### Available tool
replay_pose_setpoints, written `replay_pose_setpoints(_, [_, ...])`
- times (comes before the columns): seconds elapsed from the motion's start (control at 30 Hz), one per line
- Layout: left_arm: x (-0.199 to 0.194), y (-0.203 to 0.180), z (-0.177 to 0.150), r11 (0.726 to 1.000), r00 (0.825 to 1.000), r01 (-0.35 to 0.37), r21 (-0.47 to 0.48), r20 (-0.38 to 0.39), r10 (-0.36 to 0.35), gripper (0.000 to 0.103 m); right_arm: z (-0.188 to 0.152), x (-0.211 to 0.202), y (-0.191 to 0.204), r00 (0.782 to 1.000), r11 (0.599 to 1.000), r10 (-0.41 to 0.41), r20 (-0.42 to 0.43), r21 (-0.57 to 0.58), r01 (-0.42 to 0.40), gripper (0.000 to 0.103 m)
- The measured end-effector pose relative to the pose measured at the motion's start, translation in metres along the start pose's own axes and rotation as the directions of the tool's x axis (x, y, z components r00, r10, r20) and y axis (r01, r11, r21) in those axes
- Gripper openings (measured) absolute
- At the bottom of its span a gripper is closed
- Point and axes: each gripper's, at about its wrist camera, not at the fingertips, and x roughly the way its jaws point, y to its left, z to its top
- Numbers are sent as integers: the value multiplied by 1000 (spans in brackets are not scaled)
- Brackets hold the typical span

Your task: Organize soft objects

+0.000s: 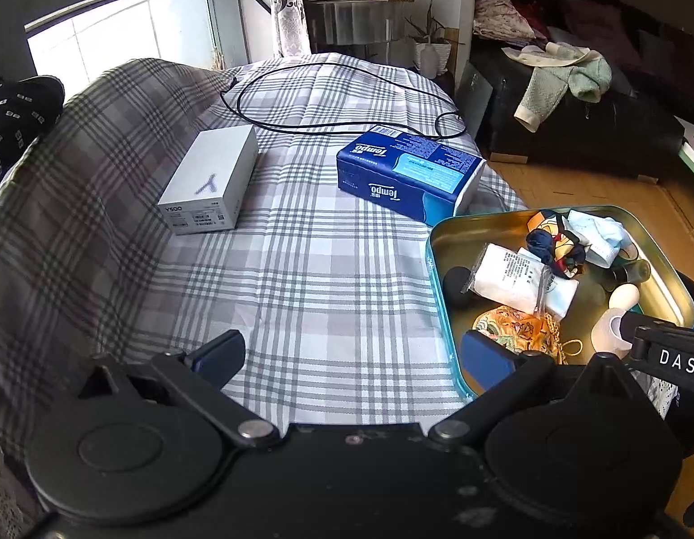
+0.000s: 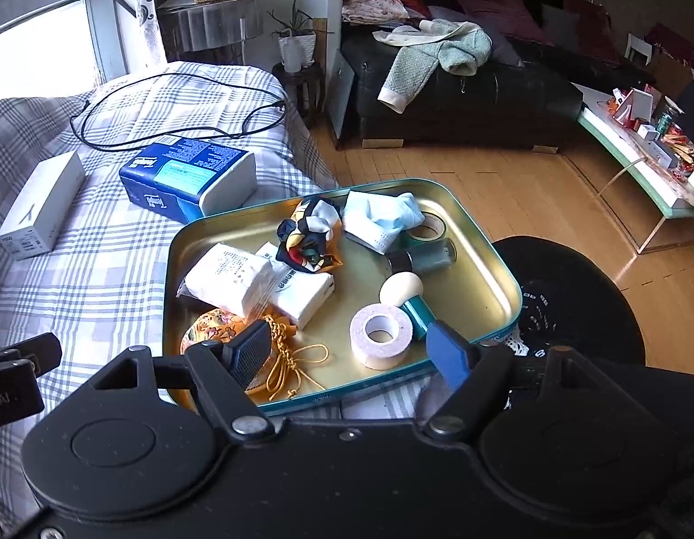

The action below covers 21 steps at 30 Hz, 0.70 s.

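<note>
The soft things are heaped in the tin tray on the bed. The right gripper is nearer, spread wide and empty, with the tissue packet at eleven o'clock, its length slanting across. The left gripper, also wide and empty, is held over bare bedcover.

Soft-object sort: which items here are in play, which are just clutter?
In play: metal tray; face mask; patterned scarf; tissue packs; embroidered pouch.

Clutter: tape roll; small bottle; Tempo tissue box; white carton; black cable. Both grippers, left and right, are open and empty.
</note>
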Motion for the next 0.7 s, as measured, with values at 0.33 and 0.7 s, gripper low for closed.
replay_pose_setpoints(0.33, [0,0,0,1000,1000,-3,4,-3,3,102,-2,0,7,1000,1000,2,2,-29,-2,73])
replay_pose_setpoints(0.7, [1,0,0,1000,1000,-2,8,-9,2,102,-2,0,9,1000,999,5,1,-34,-5,73])
